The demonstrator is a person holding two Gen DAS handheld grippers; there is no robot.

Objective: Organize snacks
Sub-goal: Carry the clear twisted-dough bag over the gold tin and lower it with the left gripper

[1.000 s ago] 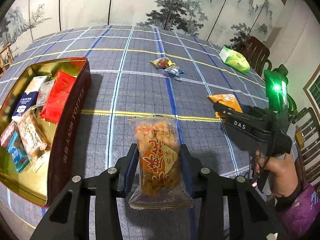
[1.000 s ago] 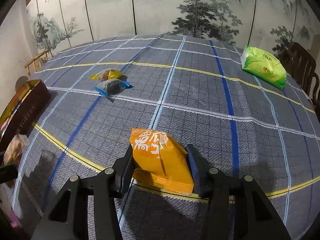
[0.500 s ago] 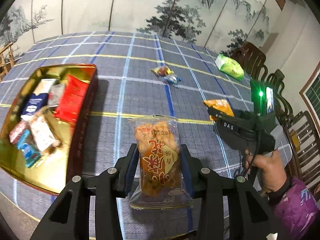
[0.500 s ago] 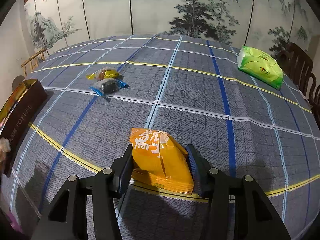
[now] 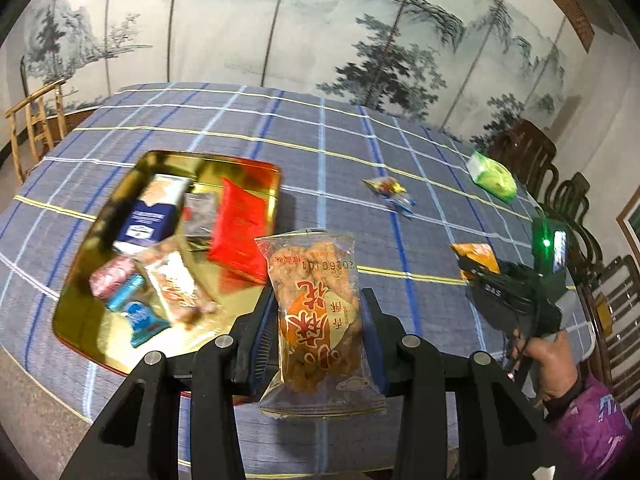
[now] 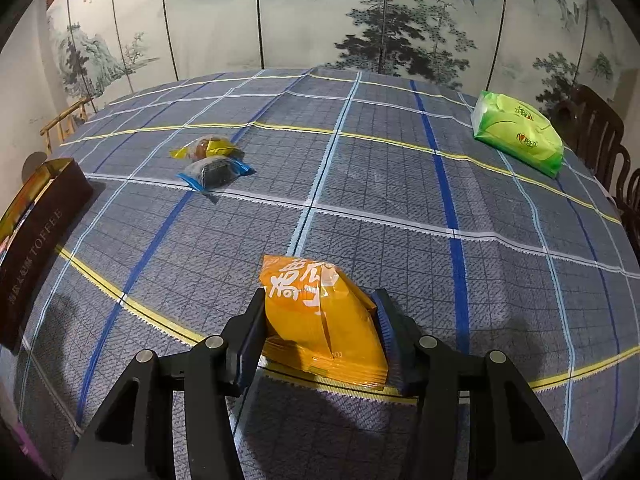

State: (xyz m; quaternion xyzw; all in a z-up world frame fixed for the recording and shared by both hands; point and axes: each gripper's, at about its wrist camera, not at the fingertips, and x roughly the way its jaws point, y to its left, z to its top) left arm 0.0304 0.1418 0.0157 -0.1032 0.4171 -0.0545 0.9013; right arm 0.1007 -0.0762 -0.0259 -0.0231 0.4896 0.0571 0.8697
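My left gripper (image 5: pixel 316 336) is shut on a clear packet of brown fried snack (image 5: pixel 316 312) with red characters, held in the air just right of the gold tin (image 5: pixel 100 216). The tin holds several packets, among them a red one (image 5: pixel 240 228) and a dark blue one (image 5: pixel 148 220). My right gripper (image 6: pixel 320 328) is shut on an orange packet (image 6: pixel 320 316) low over the checked tablecloth. In the left wrist view that right gripper (image 5: pixel 476 264) is at the right with the orange packet (image 5: pixel 474 254) in its jaws.
A yellow-wrapped sweet (image 6: pixel 206 148) and a blue-wrapped one (image 6: pixel 216 172) lie mid-table. A green tissue pack (image 6: pixel 516 132) lies at the far right. The tin's brown wall (image 6: pixel 36 248) is at the left. Wooden chairs (image 5: pixel 528 152) stand around the table; a painted screen is behind.
My left gripper has risen and swung left with the fried snack packet, so the tin now lies below and left of it. The right gripper has lifted its orange packet slightly.
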